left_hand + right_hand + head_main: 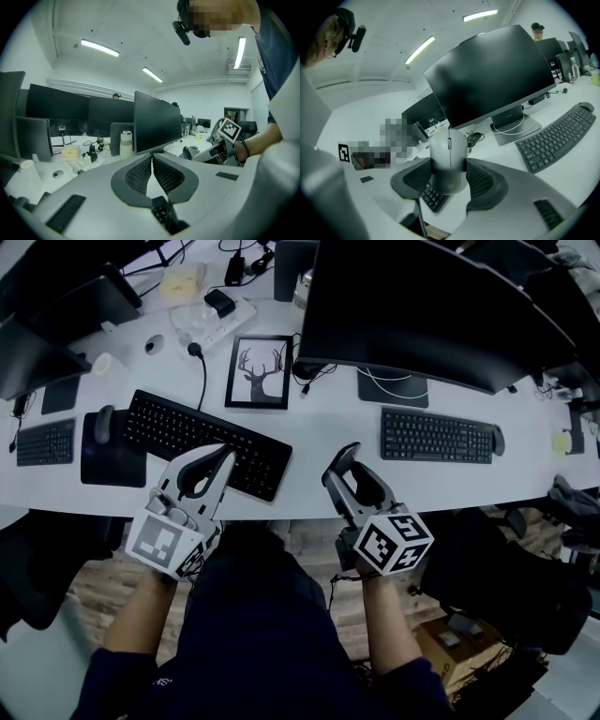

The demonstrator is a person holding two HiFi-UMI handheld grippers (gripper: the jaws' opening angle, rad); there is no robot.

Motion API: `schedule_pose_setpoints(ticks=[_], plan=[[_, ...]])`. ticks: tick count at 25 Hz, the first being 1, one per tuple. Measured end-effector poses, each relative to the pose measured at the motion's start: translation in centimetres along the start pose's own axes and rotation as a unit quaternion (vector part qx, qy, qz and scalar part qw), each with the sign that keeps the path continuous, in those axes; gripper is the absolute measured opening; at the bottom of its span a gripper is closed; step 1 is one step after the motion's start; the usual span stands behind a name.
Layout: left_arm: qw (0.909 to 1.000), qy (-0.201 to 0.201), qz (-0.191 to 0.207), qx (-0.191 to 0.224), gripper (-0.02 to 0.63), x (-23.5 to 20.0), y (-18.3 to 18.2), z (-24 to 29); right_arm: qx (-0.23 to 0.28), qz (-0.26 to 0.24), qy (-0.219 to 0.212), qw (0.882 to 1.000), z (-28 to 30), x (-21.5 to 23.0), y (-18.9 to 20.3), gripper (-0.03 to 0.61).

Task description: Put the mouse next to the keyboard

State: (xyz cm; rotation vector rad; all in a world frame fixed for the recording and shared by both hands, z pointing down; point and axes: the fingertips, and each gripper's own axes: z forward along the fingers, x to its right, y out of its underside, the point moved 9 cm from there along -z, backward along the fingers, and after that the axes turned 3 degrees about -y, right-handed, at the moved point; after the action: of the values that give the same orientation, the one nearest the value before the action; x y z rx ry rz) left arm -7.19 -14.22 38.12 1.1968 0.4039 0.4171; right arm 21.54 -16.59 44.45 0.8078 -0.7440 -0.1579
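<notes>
A pale grey mouse (449, 161) is clamped between the pads of my right gripper (449, 174), which is shut on it and held above the white desk (319, 418) near its front edge. In the head view this gripper (344, 458) hangs between two black keyboards: one (208, 430) to its left and another (434, 435) to its right. The mouse itself barely shows there. My left gripper (223, 455) hovers over the front edge of the left keyboard, jaws closed tip to tip with nothing between them (151, 158).
A large monitor (422, 306) stands behind the right keyboard. A framed deer picture (259, 371) leans behind the left keyboard. Far left lie a black mouse pad (112, 465) with another mouse (103, 424) and a third keyboard (45, 442). Cables and a power strip (217, 320) clutter the back.
</notes>
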Motion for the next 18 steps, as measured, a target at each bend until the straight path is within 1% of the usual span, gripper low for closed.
schedule_pose_setpoints(ticks=[6,18], plan=[[0.9999,0.012,-0.007,-0.006,0.04,-0.4,1.0,0.9,-0.029,-0.013,0.024,0.999,0.9,0.7,1.3,0.239],[0.9978,0.059,-0.006,-0.031,0.04,-2.9,3.7,3.0,-0.071,-0.021,0.081,0.994,3.7,1.6,3.9,0.239]])
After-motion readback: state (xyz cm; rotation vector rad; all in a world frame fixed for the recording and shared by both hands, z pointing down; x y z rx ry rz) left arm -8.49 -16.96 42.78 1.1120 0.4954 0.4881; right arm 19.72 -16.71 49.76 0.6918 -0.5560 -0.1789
